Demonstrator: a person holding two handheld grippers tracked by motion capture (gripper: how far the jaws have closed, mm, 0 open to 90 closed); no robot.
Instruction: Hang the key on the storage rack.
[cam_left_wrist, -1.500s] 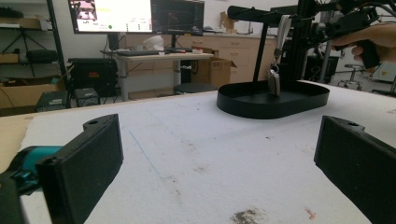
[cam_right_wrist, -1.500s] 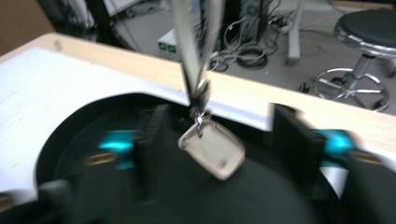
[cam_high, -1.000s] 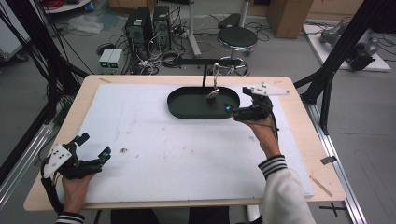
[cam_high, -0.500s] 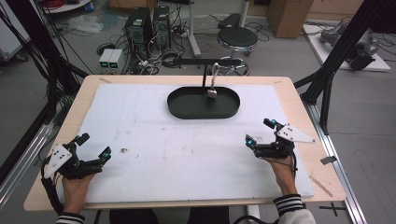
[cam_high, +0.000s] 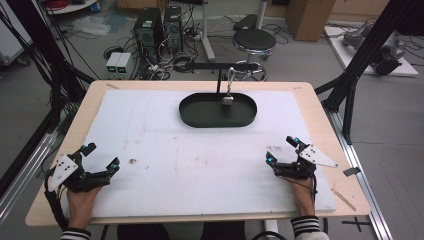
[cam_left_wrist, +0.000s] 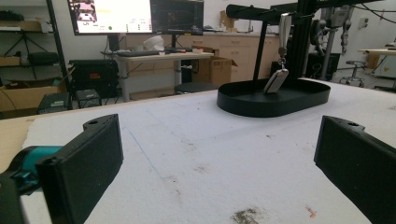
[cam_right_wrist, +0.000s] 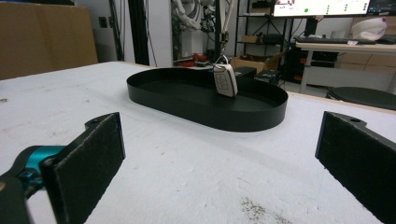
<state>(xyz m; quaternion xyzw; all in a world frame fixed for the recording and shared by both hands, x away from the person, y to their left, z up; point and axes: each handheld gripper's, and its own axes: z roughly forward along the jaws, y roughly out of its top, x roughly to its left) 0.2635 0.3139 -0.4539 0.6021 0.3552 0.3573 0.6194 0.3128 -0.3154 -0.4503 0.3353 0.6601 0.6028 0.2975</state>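
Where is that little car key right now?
The car key hangs by its strap from the black stand's arm, dangling over the oval black tray at the far middle of the table, well away from both tools.

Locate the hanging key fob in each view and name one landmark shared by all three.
High view: key fob upper centre, over the black oval tray.
Left gripper view: key fob upper right, hanging over the tray.
Right gripper view: key fob upper centre.
Shared landmark: the tray.
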